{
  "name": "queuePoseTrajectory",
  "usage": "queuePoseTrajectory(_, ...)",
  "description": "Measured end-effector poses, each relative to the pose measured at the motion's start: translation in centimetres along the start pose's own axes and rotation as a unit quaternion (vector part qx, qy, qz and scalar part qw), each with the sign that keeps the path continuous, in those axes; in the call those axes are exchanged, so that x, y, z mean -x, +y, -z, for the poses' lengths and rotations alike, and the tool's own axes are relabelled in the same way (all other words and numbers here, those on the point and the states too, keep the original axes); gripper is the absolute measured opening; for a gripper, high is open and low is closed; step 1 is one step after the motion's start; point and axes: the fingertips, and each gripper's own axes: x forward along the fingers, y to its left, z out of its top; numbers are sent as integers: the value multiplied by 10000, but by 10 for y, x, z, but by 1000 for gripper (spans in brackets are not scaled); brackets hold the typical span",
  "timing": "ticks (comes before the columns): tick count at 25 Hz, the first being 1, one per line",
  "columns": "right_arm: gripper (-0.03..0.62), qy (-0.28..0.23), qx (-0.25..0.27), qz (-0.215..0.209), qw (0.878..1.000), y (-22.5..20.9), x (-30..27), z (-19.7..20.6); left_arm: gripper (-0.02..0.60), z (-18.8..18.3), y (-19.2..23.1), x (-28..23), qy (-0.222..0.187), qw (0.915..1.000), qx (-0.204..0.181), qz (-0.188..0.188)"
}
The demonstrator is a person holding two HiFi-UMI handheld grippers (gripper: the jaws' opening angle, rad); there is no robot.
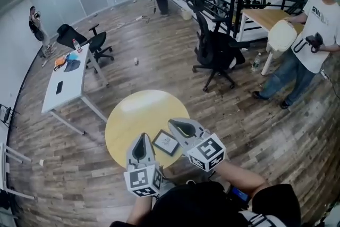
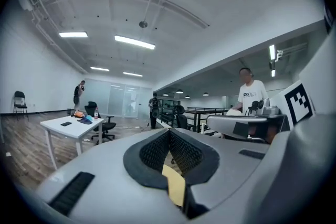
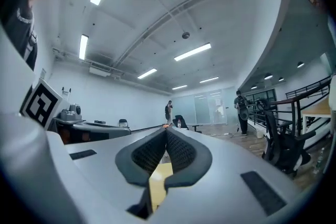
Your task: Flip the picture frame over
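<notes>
As picture frame lies on round table | print: illegible

Your right gripper points level across the room, jaws pressed together tip to tip. A sliver of yellow table shows below them. A black office chair stands at right, by a railing.

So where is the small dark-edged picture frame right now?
In the head view the picture frame lies on the round yellow table, near side, between the left gripper and the right gripper.
</notes>
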Motion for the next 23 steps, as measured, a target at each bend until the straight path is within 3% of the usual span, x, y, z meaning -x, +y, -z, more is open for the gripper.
queuePoseTrajectory(7,18,19,-105,182,9998,-9,33,2,21,-3,-35,4,-102,9997,42,224)
queuePoseTrajectory(23,18,60,-140,9,9999,-35,23,9,21,-5,-45,-29,-113,9998,0,147)
